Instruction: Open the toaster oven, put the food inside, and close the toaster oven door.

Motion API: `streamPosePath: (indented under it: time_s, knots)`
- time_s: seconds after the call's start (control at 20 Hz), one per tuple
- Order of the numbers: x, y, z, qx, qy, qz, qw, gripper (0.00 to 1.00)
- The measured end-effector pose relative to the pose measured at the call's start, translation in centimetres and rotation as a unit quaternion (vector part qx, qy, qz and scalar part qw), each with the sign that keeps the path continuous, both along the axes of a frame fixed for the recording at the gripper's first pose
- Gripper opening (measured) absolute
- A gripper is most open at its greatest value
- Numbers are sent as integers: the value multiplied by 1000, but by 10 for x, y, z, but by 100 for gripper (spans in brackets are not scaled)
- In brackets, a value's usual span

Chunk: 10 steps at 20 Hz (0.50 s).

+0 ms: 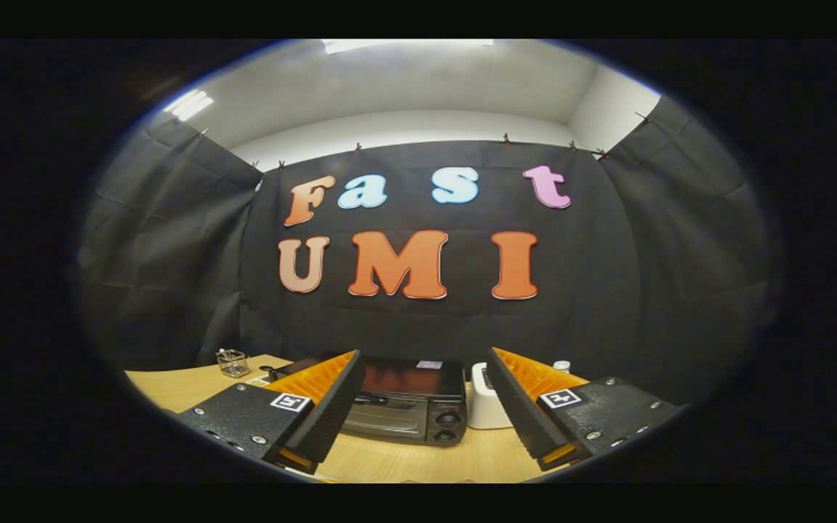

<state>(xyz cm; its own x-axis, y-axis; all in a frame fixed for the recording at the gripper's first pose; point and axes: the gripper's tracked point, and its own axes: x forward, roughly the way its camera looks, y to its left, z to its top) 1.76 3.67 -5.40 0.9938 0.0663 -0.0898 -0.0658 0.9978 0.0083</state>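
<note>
- Black, boxy toaster oven [407, 407] with a glass-fronted door sits on the pale wood-grain table [171, 388], straight ahead of the gripper [418, 428] and framed between its two fingers, well beyond their tips.
- Its door looks closed, with a dark bar handle [371, 398] along the top edge of the glass and two round black knobs [447, 426] stacked at the right of the front panel.
- Both fingers stand spread wide with nothing between them, so the gripper is empty and ready to take a handle.
- Opening the door looks like the step in hand, and it has not begun.
- To do it well, I would come in low and level so the handle bar passes between the fingers, staying left of the knobs.
- Closing on the bar near its middle should keep the door from twisting as it swings down, and the pull should follow the hinge's arc rather than run straight back.
- A white rounded appliance [487, 407] stands just beside the oven's right side; keep the right finger off it.
- A small clear wire-framed holder [232, 362] sits well off to the left, out of the way.
- I cannot make out the food from this view.
</note>
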Motion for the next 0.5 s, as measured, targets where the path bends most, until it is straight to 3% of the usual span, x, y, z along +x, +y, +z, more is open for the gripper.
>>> streamPosePath:
  time_s: [0.5]
  knots:
    - [46,69,-88,-15,84,39,996,99]
